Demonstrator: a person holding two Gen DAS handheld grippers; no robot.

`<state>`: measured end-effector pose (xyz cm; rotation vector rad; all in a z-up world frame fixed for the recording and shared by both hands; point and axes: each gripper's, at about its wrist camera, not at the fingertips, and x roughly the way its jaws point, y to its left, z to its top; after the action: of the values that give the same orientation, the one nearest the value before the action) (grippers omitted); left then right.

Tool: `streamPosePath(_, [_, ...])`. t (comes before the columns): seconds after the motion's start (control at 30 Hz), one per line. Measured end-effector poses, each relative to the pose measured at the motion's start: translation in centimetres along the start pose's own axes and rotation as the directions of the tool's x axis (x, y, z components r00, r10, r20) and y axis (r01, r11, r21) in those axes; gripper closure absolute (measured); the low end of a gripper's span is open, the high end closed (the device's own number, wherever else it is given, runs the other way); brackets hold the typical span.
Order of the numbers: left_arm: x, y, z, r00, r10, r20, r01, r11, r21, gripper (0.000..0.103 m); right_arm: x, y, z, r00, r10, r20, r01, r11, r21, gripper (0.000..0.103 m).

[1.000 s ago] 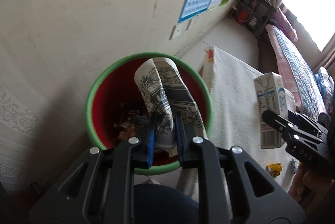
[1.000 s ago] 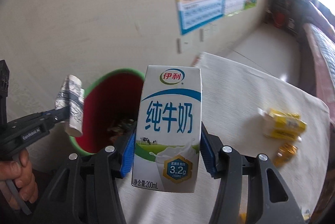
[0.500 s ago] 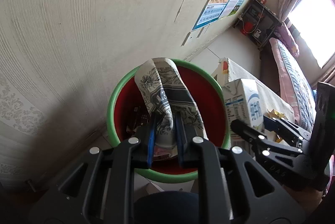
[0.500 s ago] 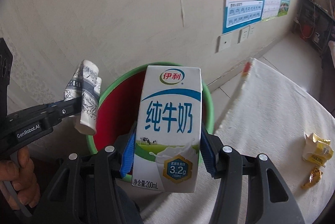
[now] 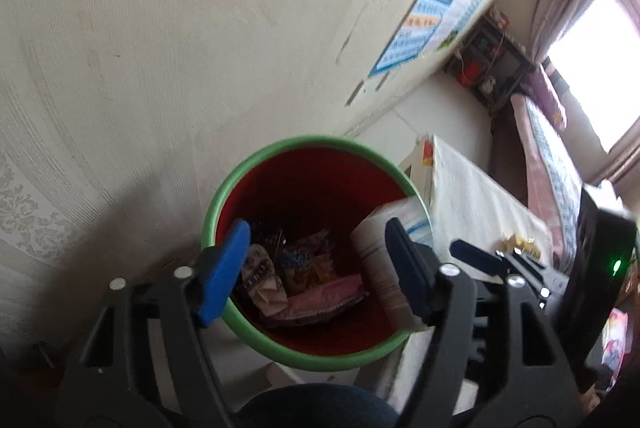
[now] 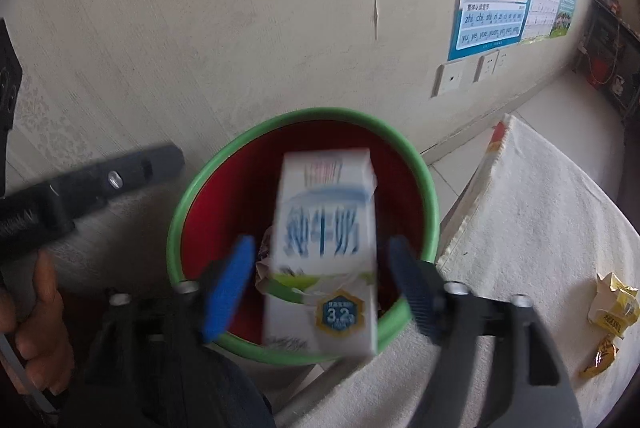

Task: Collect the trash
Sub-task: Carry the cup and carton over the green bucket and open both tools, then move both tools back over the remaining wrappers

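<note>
Carton (image 6: 324,248), a white boxy milk pack with blue print and a green band, blurs between our right tool's (image 6: 320,284) blue pads, which have just been opening and stand clear of it, over the bin (image 6: 430,188). The bin is round, glossy red inside with a green rim. Our left tool (image 5: 316,268) has likewise just spread, nothing gripped; crumpled wrappers (image 5: 320,292) lie below.
</note>
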<state>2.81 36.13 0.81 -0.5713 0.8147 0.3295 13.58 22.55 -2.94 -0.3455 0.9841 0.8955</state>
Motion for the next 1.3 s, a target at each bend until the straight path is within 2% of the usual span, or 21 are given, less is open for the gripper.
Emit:
streamPosePath(0.07, [-0.1, 0.3, 0.0, 1.0, 0.011, 0.005, -0.011, 1.0, -0.014, 0.021, 0.0, 0.1, -0.2, 1.0, -0.012, -0.003, 0.012, 1.0, -0.011, 0.02])
streamPosePath(0.27, [-0.6, 0.2, -0.6, 1.0, 0.028, 0.013, -0.028, 0.999, -0.026, 0.007, -0.8, -0.5, -0.8, 0.999, -0.035, 0.004, 0.035, 0.999, 0.005, 0.012])
streamPosePath(0.57, [-0.9, -1.3, -1.4, 1.0, 0.022, 0.003, -0.022, 1.0, -0.016, 0.006, -3.2, -2.1, -2.1, 0.999, -0.048, 0.026, 0.047, 0.998, 0.047, 0.01])
streamPosePath(0.8, [-0.9, -5.1, -3.0, 1.0, -0.016, -0.023, 0.017, 0.999, 0.049, 0.006, -6.9, -4.1, -4.7, 0.996, -0.075, 0.051, 0.07, 0.993, 0.093, 0.01])
streamPosePath(1.07, [0.1, -11.6, -6.0, 0.993, -0.081, -0.081, 0.093, 0.984, 0.155, 0.006, -11.7, -9.7, -10.9, 0.985, -0.17, 0.028, 0.162, 0.972, 0.172, 0.01])
streamPosePath(1.3, [1.2, -18.5, -9.8, 0.978, -0.14, -0.156, 0.177, 0.951, 0.253, 0.006, -15.9, -15.5, -17.3, 0.961, -0.276, -0.019, 0.273, 0.934, 0.231, 0.01])
